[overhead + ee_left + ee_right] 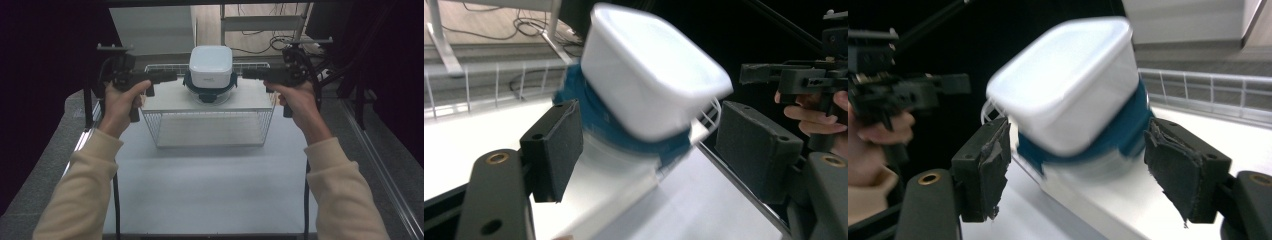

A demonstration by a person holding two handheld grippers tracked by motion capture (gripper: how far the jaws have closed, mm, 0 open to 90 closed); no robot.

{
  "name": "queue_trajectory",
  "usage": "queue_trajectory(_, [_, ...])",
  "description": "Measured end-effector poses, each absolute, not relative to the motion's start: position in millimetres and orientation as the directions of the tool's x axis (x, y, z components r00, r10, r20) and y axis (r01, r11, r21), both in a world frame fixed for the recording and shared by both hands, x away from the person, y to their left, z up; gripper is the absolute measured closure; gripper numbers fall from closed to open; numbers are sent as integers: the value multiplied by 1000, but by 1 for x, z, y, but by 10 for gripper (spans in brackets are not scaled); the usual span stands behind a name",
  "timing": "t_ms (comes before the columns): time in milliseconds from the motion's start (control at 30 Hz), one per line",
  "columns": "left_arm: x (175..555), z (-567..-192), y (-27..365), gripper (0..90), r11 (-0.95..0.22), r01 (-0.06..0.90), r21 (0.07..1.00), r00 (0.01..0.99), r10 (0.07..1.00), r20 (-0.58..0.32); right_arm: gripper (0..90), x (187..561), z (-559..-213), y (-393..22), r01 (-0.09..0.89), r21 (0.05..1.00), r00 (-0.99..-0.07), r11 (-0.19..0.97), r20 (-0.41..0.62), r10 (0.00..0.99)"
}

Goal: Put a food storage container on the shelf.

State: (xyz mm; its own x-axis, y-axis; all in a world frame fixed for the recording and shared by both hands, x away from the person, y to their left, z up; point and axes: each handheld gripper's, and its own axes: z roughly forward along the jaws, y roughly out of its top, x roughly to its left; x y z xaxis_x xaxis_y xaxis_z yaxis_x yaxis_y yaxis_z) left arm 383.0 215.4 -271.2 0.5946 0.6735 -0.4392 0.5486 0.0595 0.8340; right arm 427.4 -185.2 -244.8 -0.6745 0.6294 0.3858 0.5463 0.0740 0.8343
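Note:
A white tub [210, 65] stands upside down on its dark blue lid [210, 89], on the white top [167, 100] of a wire rack [210, 131]. My left gripper [171, 76] points at it from the left and my right gripper [246, 73] from the right, both at tub height. In the left gripper view the tub [649, 75] looms blurred just beyond my open left gripper [655, 145], whose pads [555, 145] hold nothing. The right gripper view likewise has the tub [1068, 85] ahead of my open right gripper [1083, 167], and the blue lid [1128, 125] lies between its torn pads [1182, 170].
The rack stands at the far end of a white table mat [210, 190]. Grey carpet borders the mat, with a metal rail [385, 172] along the right. Black stands rise at both back corners. Cables [260, 37] lie on the floor behind.

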Motion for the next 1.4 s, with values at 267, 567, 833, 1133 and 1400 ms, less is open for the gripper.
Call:
queue_trajectory(267, [322,-311,224,249,-12,513,858,635,678,-370,253,375,-286,-198,493,855,-723,163,298,623])
queue_trajectory(567, [285,-376,231,245,-12,536,844,605,703,-374,267,335,-348,-215,432,888,-711,158,227,665])
queue_trajectory(833, [275,-432,228,239,-64,586,808,557,756,-344,265,314,-391,-223,465,858,-709,218,214,672])
queue_trajectory(1133, [263,-464,213,184,-154,621,768,552,782,-290,258,299,-452,-228,540,790,-684,288,214,697])
queue_trajectory(1400, [260,-471,208,180,-188,621,761,554,793,-256,240,295,-468,-228,558,771,-673,306,205,711])
